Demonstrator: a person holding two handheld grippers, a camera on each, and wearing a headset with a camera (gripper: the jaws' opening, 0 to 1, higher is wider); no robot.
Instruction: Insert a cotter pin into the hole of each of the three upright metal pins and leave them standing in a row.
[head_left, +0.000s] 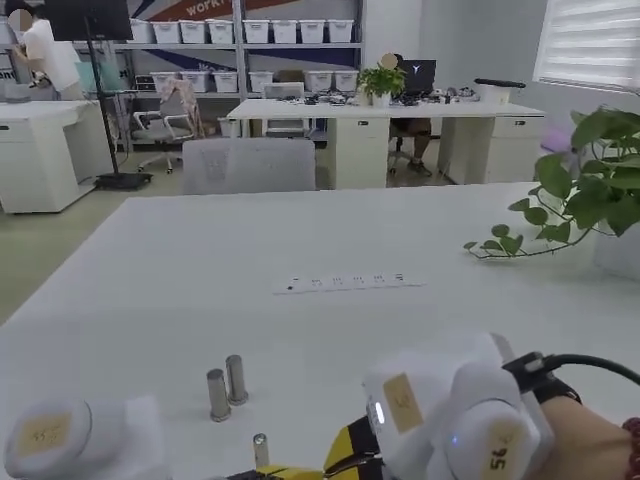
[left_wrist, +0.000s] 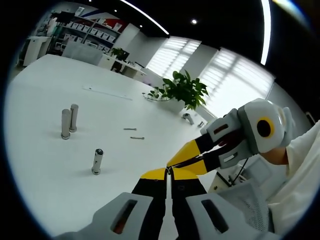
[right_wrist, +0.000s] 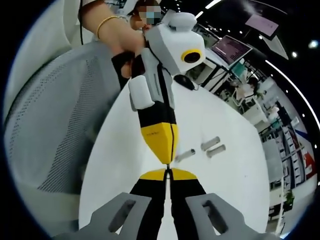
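Three metal pins (left_wrist: 65, 124) stand upright on the surface (left_wrist: 45, 75). Two cotter pins (left_wrist: 130, 129) lie flat on it.

- Worktop (head_left: 400, 230): plain white.
- Pins (head_left: 218, 394): silver-grey metal.
- Left claw (left_wrist: 169, 172) and right claw (right_wrist: 169, 173): yellow tips, black behind, white bodies.
- Plant (head_left: 590, 180): green leaves.

White table (head_left: 180, 290), seen from the near edge. 3 metal pins stand upright on it: left pin (head_left: 218, 394) and right pin (head_left: 236, 379) just beside each other, near pin (head_left: 260, 450) apart, closer to the edge. First cotter pin (left_wrist: 130, 129) and second cotter pin (left_wrist: 137, 138) lie flat, near each other. Socket strip (head_left: 345, 283) at mid-table; potted plant (head_left: 590, 190) at the right side.
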